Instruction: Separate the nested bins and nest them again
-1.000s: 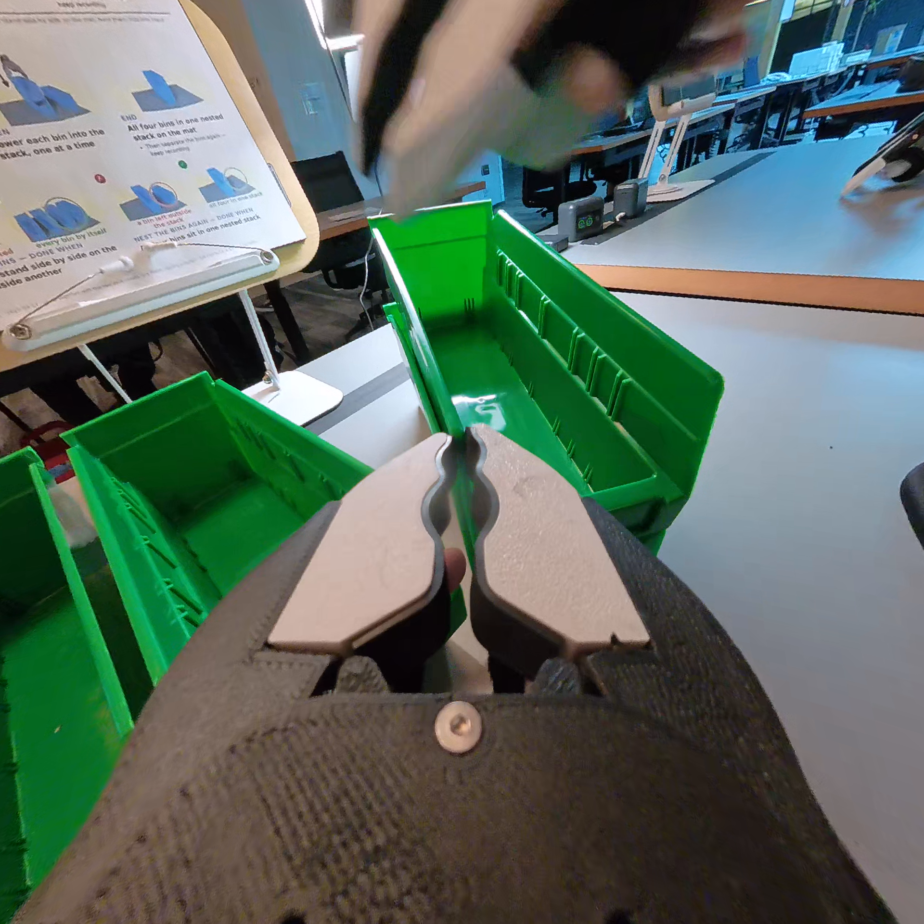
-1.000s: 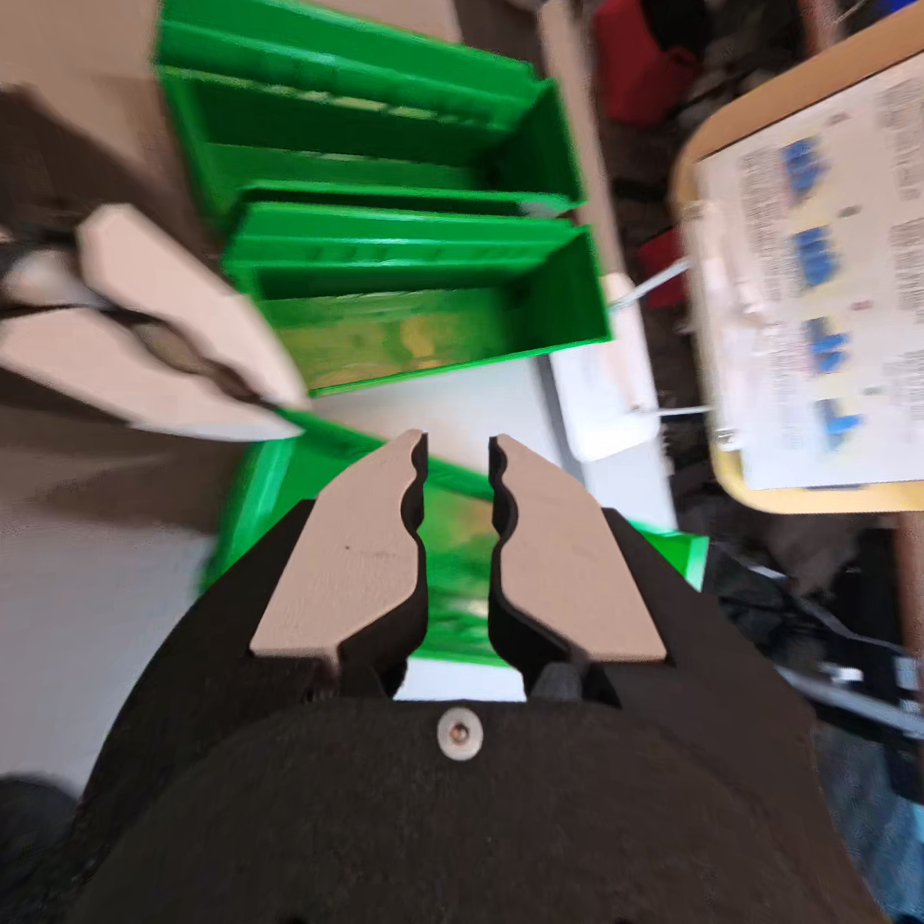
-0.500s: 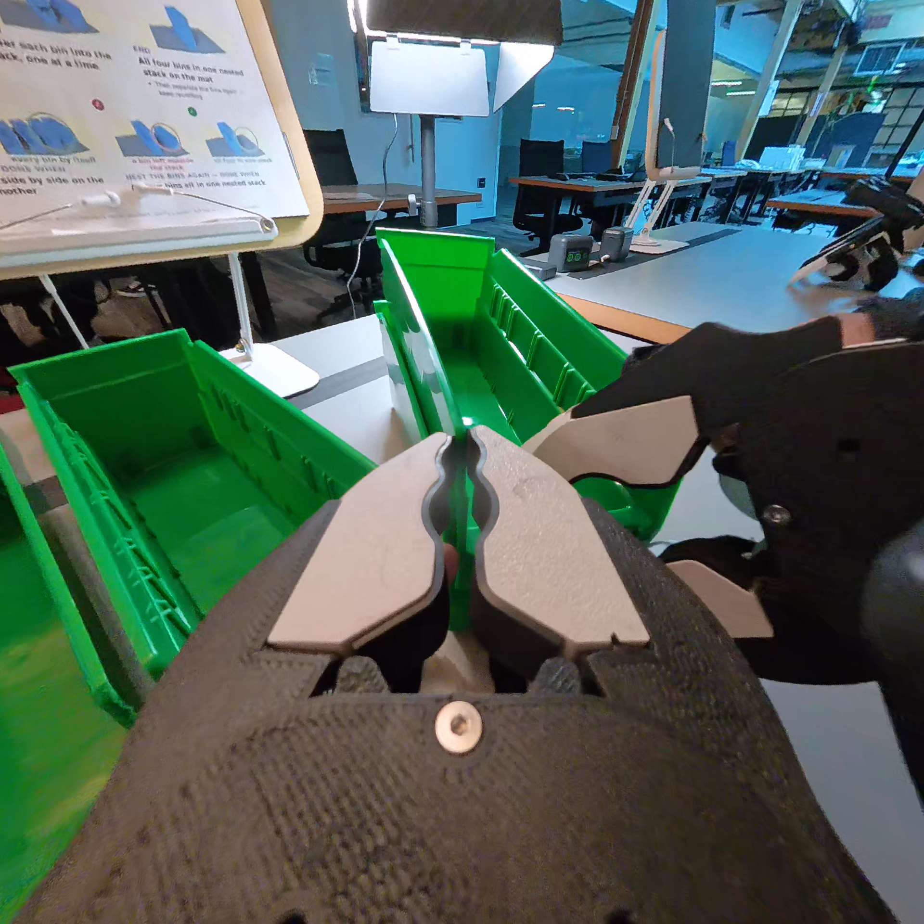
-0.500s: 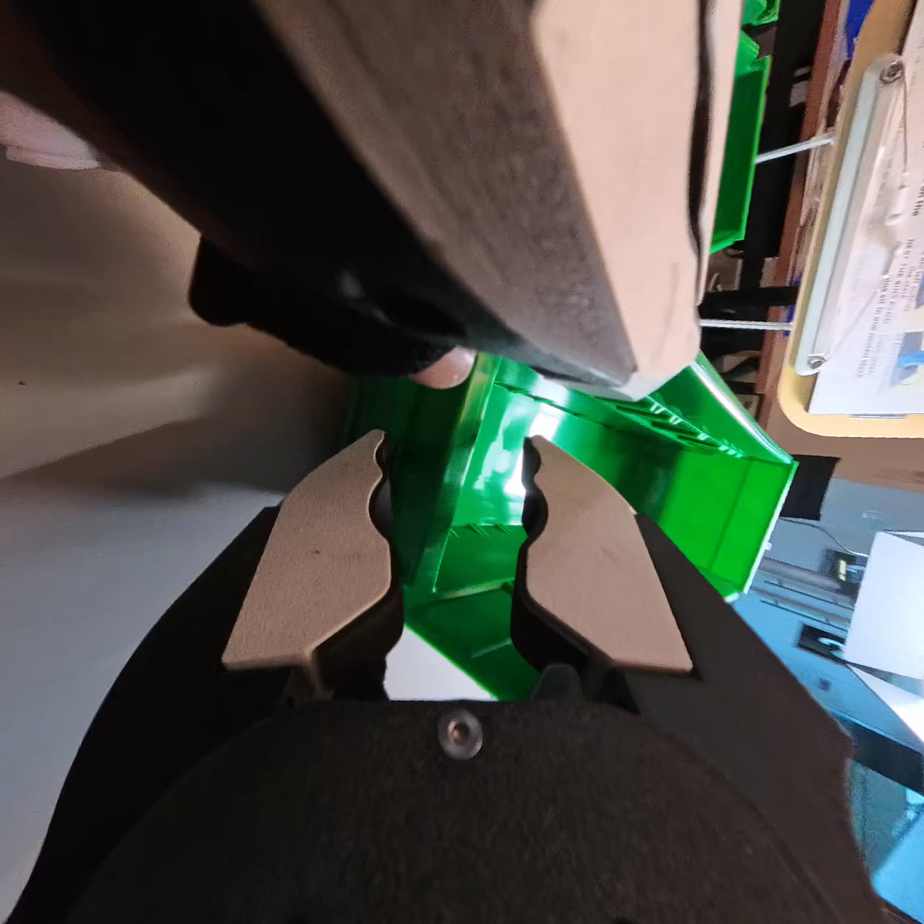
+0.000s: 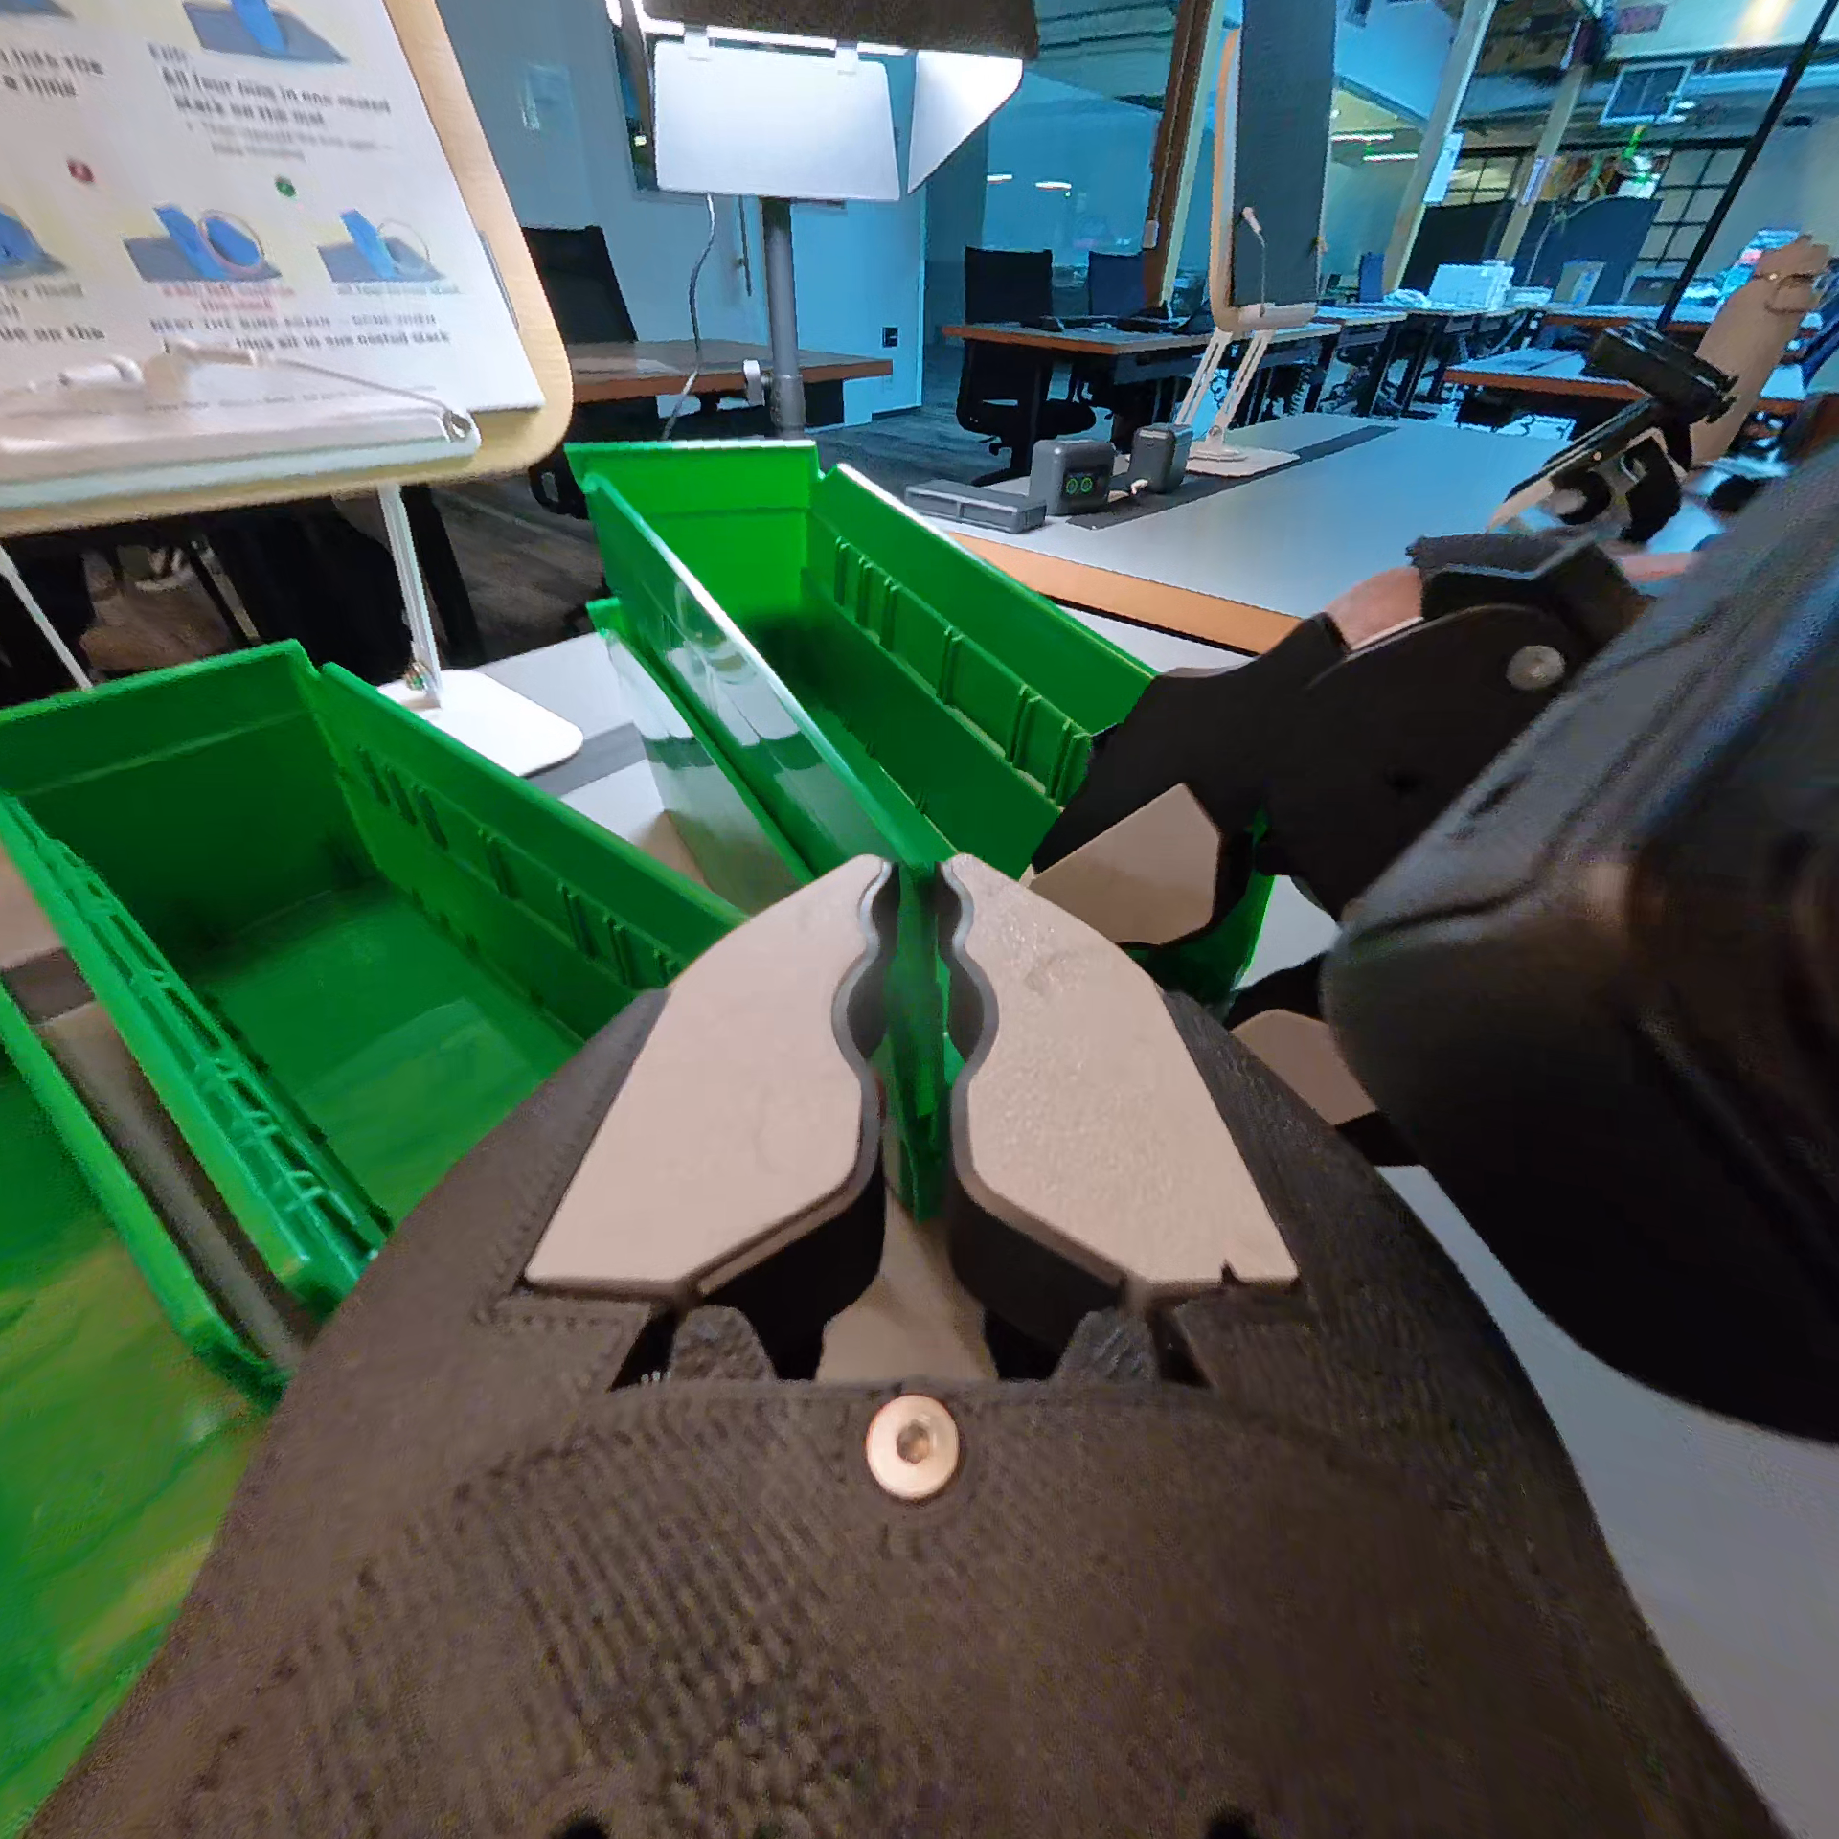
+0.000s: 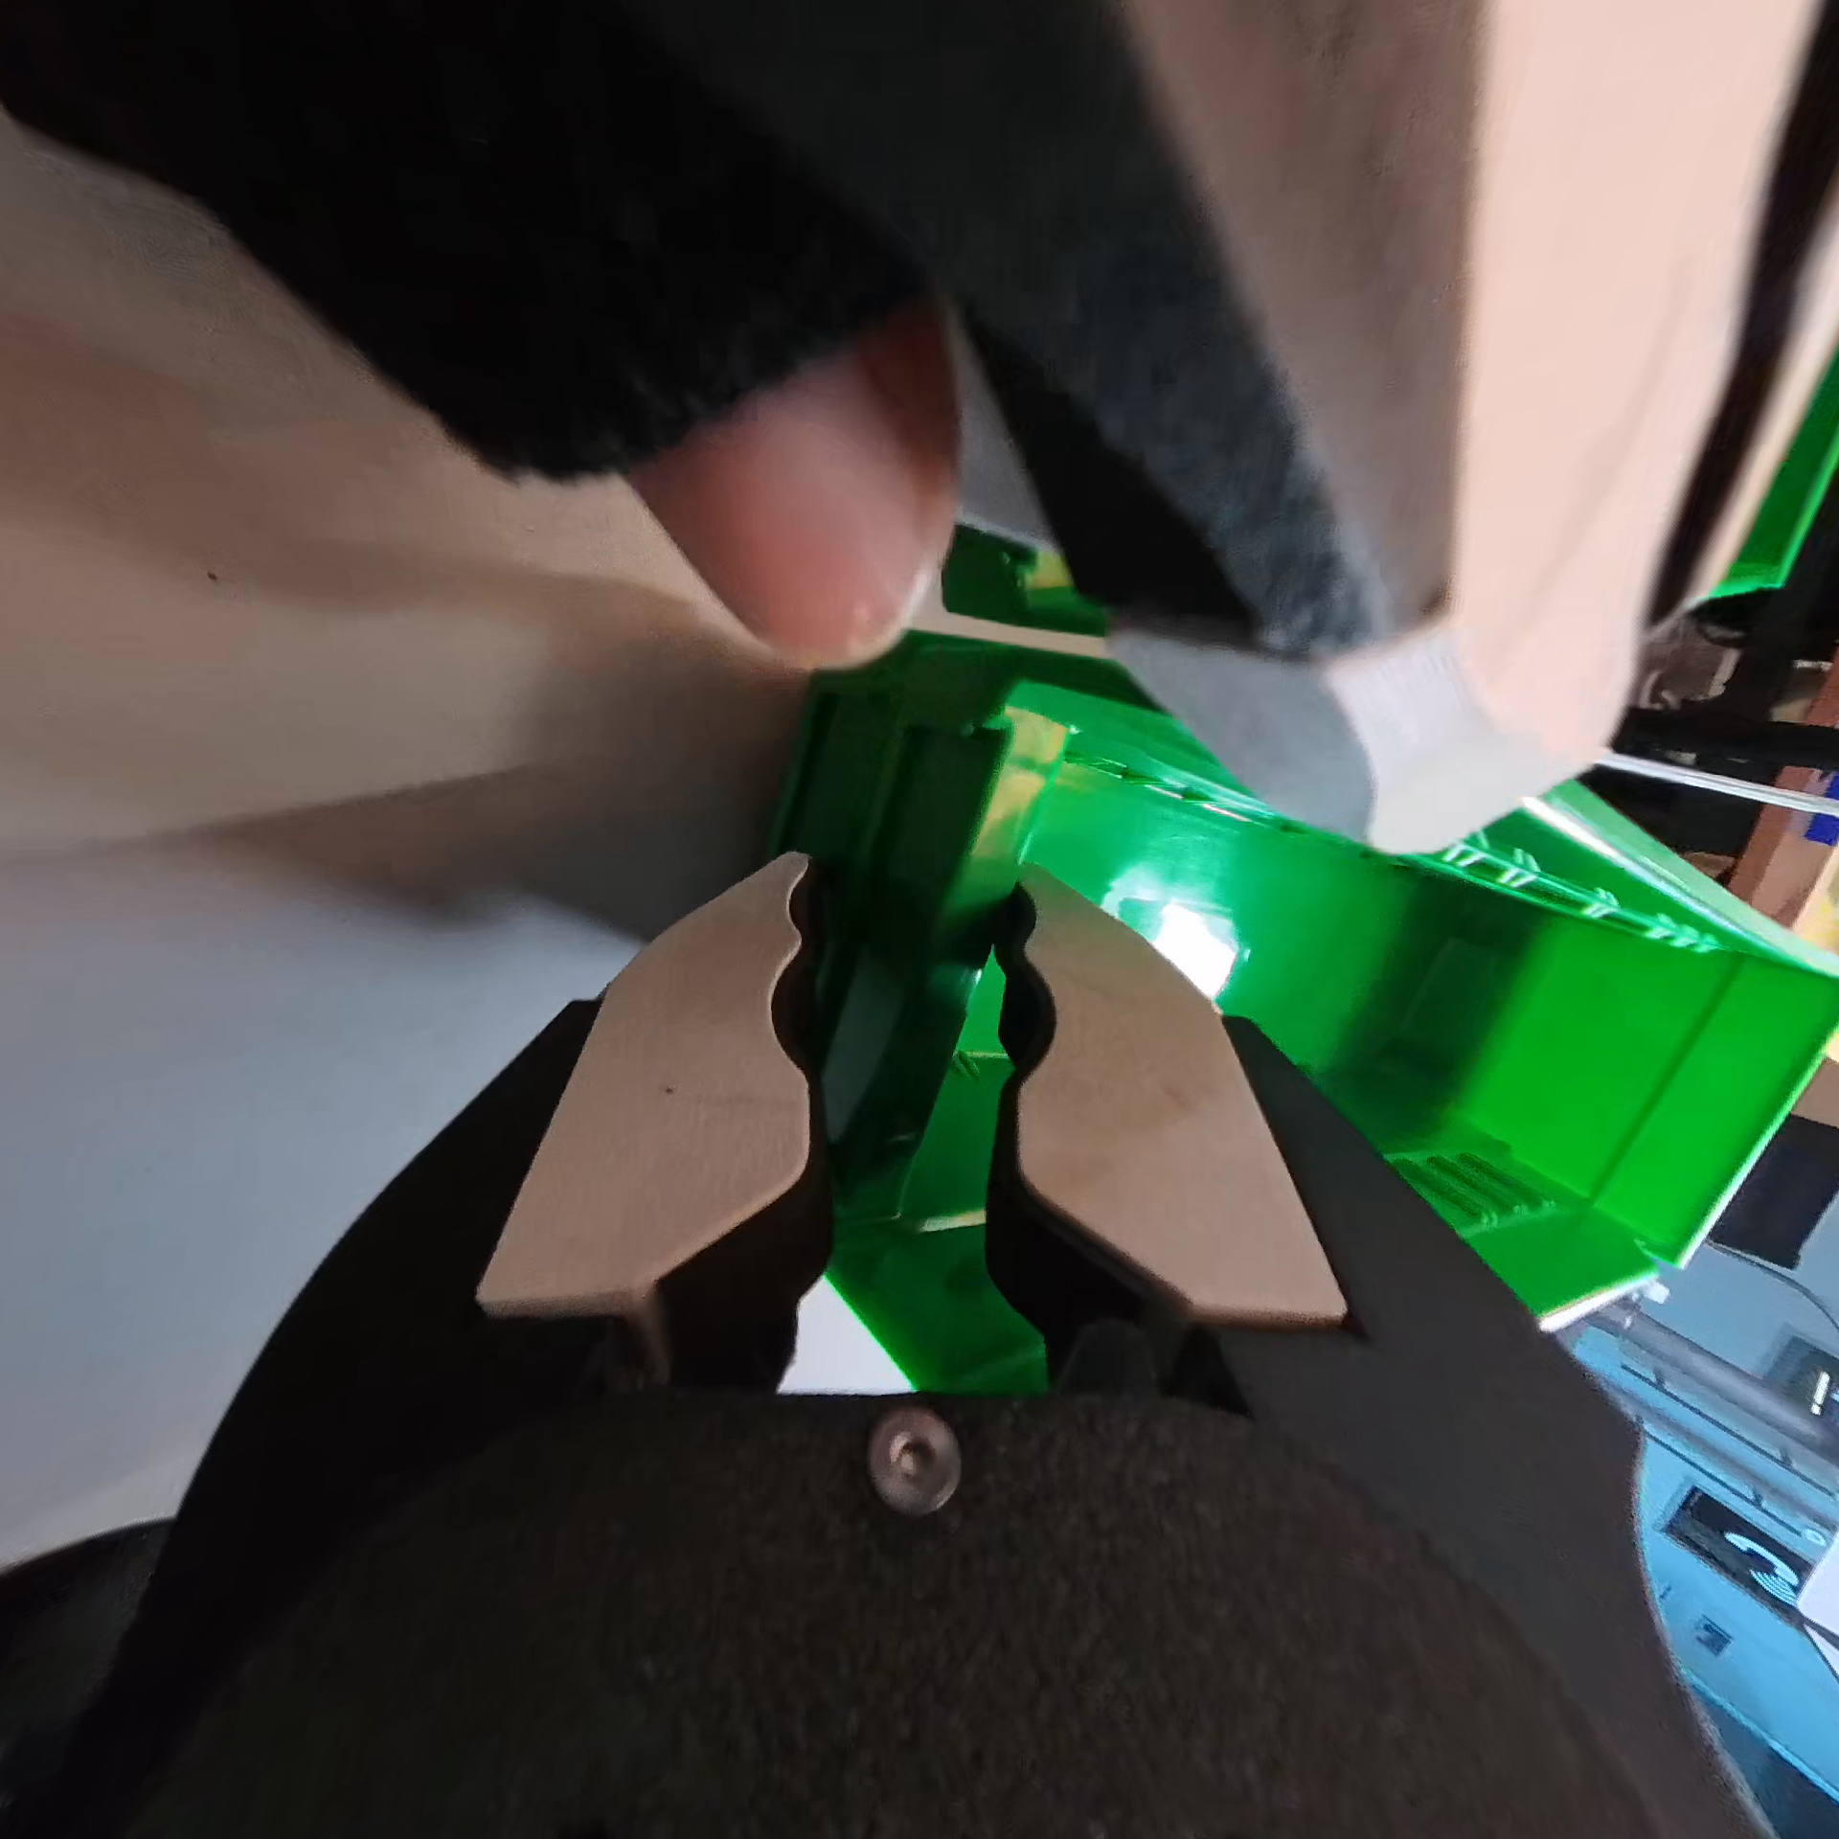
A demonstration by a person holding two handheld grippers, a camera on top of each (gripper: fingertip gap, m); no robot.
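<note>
My left gripper (image 5: 914,876) is shut on the near end of the left side wall of a green bin (image 5: 896,637). That bin sits nested in a second green bin (image 5: 687,796) on the grey table. My right gripper (image 5: 1224,970) is at the stack's near right corner. In the right wrist view it (image 6: 906,886) is shut on the green bin's end wall (image 6: 896,955), with the bin's inside (image 6: 1493,1045) beyond. The left gripper's finger (image 6: 1493,398) and a thumb (image 6: 826,517) loom blurred above. A separate green bin (image 5: 328,955) stands to the left, and another (image 5: 60,1343) at the far left.
An instruction sheet on a stand (image 5: 249,199) with a white base (image 5: 508,726) stands behind the bins. The grey table (image 5: 1642,1542) runs to the right. An orange-edged table (image 5: 1144,597) with small grey devices (image 5: 1075,478) lies beyond. The grippers' ends are close to 9 centimetres from one another.
My right gripper came down from above the bins to the stack's near right corner and narrowed its jaws onto the end wall. My left gripper kept its hold on the side wall.
</note>
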